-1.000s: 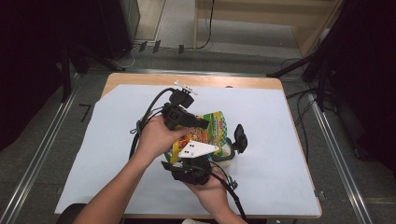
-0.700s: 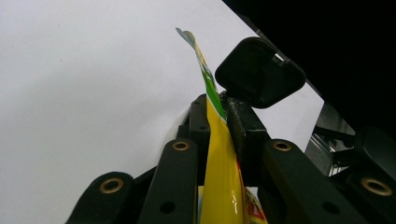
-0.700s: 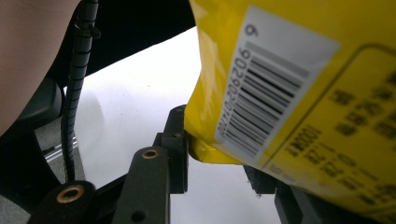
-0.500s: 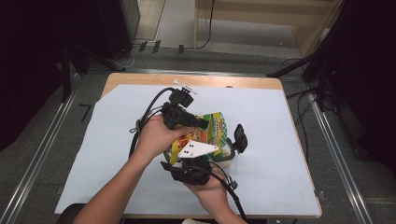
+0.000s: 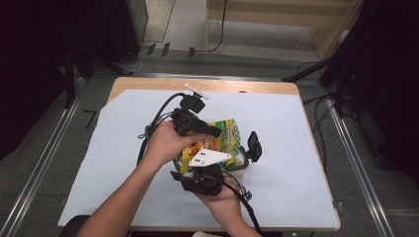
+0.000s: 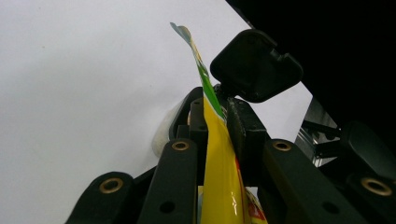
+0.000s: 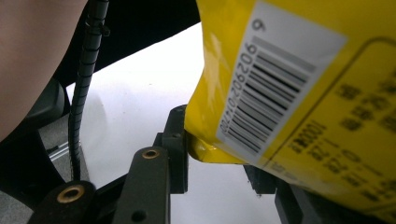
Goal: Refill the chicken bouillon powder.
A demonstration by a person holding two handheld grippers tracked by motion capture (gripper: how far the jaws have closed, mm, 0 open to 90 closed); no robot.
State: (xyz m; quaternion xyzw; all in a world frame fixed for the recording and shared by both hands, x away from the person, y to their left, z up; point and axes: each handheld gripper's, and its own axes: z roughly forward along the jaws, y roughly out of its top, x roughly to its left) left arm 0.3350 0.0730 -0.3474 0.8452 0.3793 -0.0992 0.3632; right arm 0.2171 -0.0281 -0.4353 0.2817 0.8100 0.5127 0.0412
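A yellow and green snack bag [image 5: 225, 136] is held up over the middle of the table between both grippers. My left gripper [image 5: 215, 132] comes in from the left, and in the left gripper view its jaws [image 6: 219, 116] are pinched flat on the bag's thin edge [image 6: 219, 177]. My right gripper [image 5: 210, 165], under its grey three-cornered plate, sits below the bag. In the right gripper view the barcode side of the bag [image 7: 289, 84] fills the upper right, and its lower corner sits tight between the jaws of that gripper [image 7: 217, 163].
A black clip-like piece [image 5: 253, 145] stands at the bag's right edge, seen close in the left gripper view [image 6: 254, 65]. A pale round thing [image 5: 240, 165] lies under the bag. White sheet [image 5: 148, 98] covers the wooden table [image 5: 247, 88]. Cables trail from both grippers.
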